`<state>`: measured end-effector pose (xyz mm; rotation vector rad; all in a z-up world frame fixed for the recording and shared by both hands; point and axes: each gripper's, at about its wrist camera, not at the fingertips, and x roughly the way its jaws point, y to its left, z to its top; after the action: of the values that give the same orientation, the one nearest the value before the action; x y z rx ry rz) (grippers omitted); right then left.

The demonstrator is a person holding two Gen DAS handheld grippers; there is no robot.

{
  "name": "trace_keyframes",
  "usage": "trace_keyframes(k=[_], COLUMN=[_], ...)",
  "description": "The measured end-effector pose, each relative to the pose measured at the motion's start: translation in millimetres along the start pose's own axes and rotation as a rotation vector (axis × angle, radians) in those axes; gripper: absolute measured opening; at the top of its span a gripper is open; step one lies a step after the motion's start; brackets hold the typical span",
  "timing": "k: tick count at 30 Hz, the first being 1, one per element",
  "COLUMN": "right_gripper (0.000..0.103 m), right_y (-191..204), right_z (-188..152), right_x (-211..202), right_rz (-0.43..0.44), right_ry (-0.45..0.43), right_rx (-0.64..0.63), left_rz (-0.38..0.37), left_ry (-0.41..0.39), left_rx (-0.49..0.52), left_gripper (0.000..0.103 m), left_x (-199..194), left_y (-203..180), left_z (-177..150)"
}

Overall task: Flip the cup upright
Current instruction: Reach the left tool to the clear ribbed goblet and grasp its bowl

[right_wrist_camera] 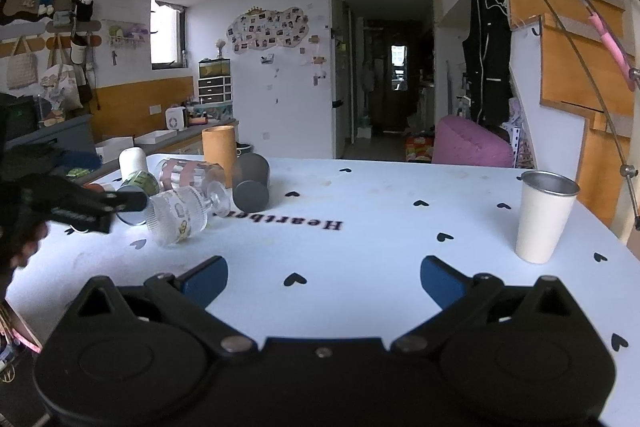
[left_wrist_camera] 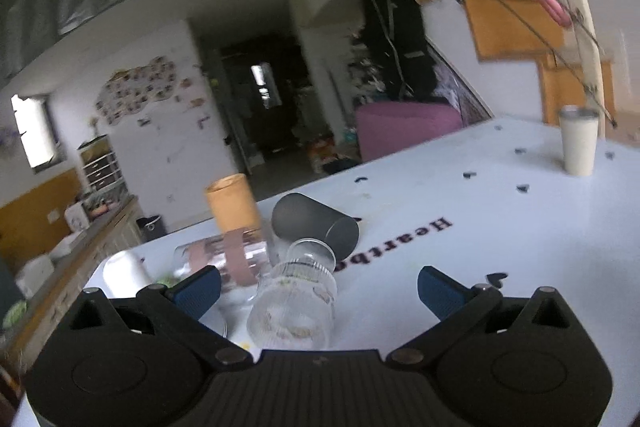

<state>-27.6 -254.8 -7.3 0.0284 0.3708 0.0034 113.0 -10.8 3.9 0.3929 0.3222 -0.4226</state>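
Observation:
A clear ribbed glass cup (left_wrist_camera: pixel 294 301) lies on its side on the white table (left_wrist_camera: pixel 460 227), mouth towards my left gripper (left_wrist_camera: pixel 318 291). That gripper is open, and the cup lies between its blue pads. The cup also shows in the right wrist view (right_wrist_camera: pixel 178 215), with the left gripper (right_wrist_camera: pixel 100 205) just left of it. My right gripper (right_wrist_camera: pixel 324 277) is open and empty over the table's near middle.
Beside the glass cup lie a dark grey cup (left_wrist_camera: pixel 316 227) and a striped clear glass (left_wrist_camera: pixel 224 257), both on their sides. An orange cylinder (left_wrist_camera: pixel 232 203) and a white cup (left_wrist_camera: pixel 124 271) stand there. A white metal-rimmed cup (right_wrist_camera: pixel 542 215) stands upright far right.

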Motion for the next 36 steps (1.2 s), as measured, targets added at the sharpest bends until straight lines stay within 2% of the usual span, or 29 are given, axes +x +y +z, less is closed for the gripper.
trace_keyframes(k=[3, 9, 11, 14, 16, 24, 36], right_gripper=[0.103, 0.103, 0.103, 0.103, 0.103, 0.103, 0.103], right_y=[-1.0, -4.6, -6.0, -7.5, -8.4, -9.8, -13.3], right_z=[-1.3, -4.3, -5.1, -6.2, -6.6, -7.3, -6.1], right_x=[-0.2, -0.8, -1.1, -1.9, -2.1, -2.5, -1.2], right_rz=[0.002, 0.012, 0.009, 0.010, 0.012, 0.010, 0.007], right_ry=[0.003, 0.008, 0.010, 0.011, 0.012, 0.014, 0.014], right_rx=[0.002, 0.006, 0.009, 0.014, 0.016, 0.021, 0.036], left_rz=[-0.037, -0.004, 0.006, 0.018, 0.022, 0.048, -0.073], left_ry=[0.073, 0.247, 0.282, 0.327, 0.347, 0.354, 0.287], left_rx=[0.039, 0.065, 0.057, 0.034, 0.020, 0.005, 0.094], left_gripper=[0.102, 0.096, 0.094, 0.086, 0.076, 0.075, 0.075], left_x=[29.6, 88.0, 100.5, 113.9, 117.1, 101.5, 24.9], left_y=[4.2, 12.1, 14.8, 19.9, 20.0, 8.8, -37.0], left_z=[6.9, 4.8, 1.6, -3.3, -5.7, -9.5, -28.3])
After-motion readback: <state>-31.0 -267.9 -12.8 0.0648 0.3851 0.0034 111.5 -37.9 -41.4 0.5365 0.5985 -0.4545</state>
